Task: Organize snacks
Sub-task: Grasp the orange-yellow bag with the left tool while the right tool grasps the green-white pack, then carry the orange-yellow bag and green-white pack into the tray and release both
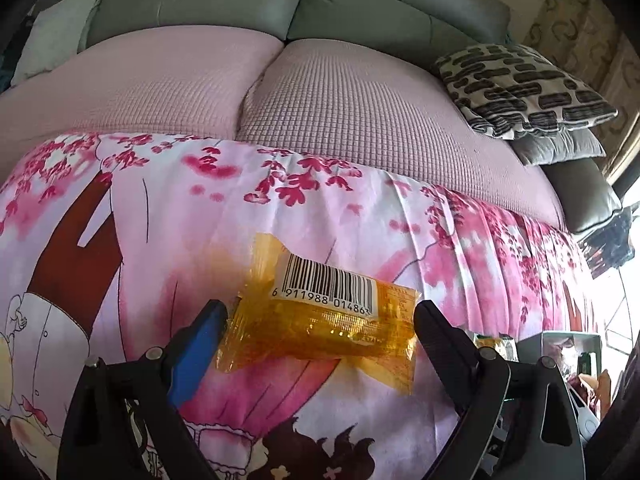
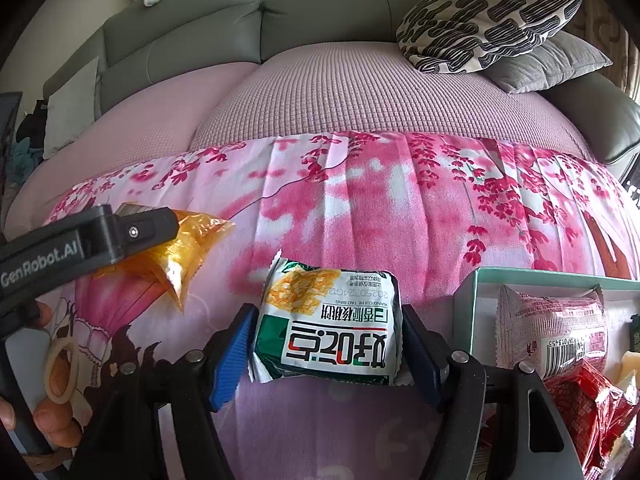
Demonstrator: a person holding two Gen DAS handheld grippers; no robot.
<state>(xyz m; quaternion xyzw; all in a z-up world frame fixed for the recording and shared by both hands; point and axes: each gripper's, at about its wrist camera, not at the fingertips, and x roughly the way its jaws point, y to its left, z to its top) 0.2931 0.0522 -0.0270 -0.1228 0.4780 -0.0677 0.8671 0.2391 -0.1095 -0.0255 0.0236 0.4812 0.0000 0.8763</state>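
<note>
Between the left gripper (image 1: 320, 312) jaws, orange snack packet (image 1: 320, 320) lies crosswise

Left gripper (image 1: 320, 320): both fingers extend forward from the black frame. The left finger carries a blue ribbed pad (image 1: 196, 356); the right finger (image 1: 440, 344) shows black. Both fingers press against the ends of an orange packet (image 1: 320, 320), which is held between them, raised above the cloth.

In the right wrist view, the left gripper enters from the left edge, fingers pointing right. A bare hand (image 2: 44, 380) grips its handle, fingers curled around it.

Right gripper (image 2: 326, 344): both fingers carry blue ribbed pads (image 2: 232, 360). The pads bear against the two sides of a green and white packet (image 2: 326, 332), clamped between them.
</note>
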